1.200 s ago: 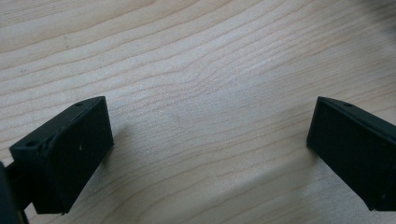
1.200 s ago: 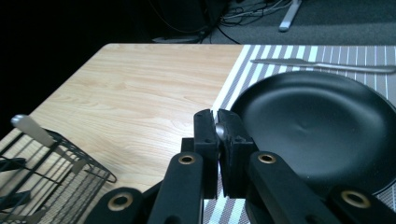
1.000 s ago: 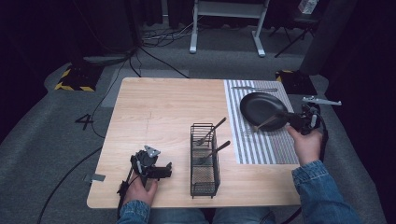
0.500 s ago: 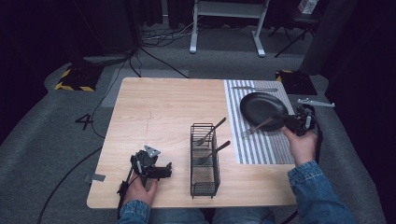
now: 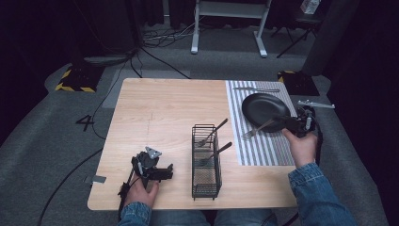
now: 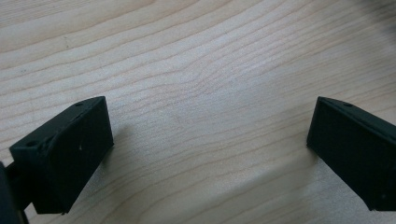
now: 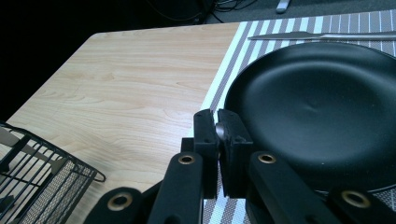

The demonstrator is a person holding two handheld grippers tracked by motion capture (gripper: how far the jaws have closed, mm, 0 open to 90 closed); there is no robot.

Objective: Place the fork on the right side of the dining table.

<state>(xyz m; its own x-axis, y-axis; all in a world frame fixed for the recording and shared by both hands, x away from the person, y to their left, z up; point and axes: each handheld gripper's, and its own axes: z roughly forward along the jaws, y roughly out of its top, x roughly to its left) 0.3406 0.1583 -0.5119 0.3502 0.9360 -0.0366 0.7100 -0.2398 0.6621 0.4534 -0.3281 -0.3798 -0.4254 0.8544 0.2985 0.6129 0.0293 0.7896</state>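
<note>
My right tongs (image 5: 286, 123) are pinched on the handle end of a fork (image 5: 259, 129); in the right gripper view a sliver of metal (image 7: 219, 131) sits between the pressed-together jaws. My right hand (image 5: 301, 146) holds them roughly level, pointing left across the striped mat (image 5: 263, 150). The fork runs out from the jaws down to the left, its prongs over the mat just beside the near rim of the black plate (image 5: 263, 109), which lies right ahead of the jaws. Beyond the plate a knife (image 5: 256, 89) lies on the mat's far edge.

Compared with a second ago, my right hand has drawn in a little toward the plate, and the grip is unchanged.

My left tongs (image 5: 162, 172) rest spread wide over bare table (image 6: 196, 84), my left hand (image 5: 141, 190) low at the near edge, as before. To their right stands the wire basket (image 5: 206, 160) with two utensils (image 5: 214, 153) leaning in it.
</note>
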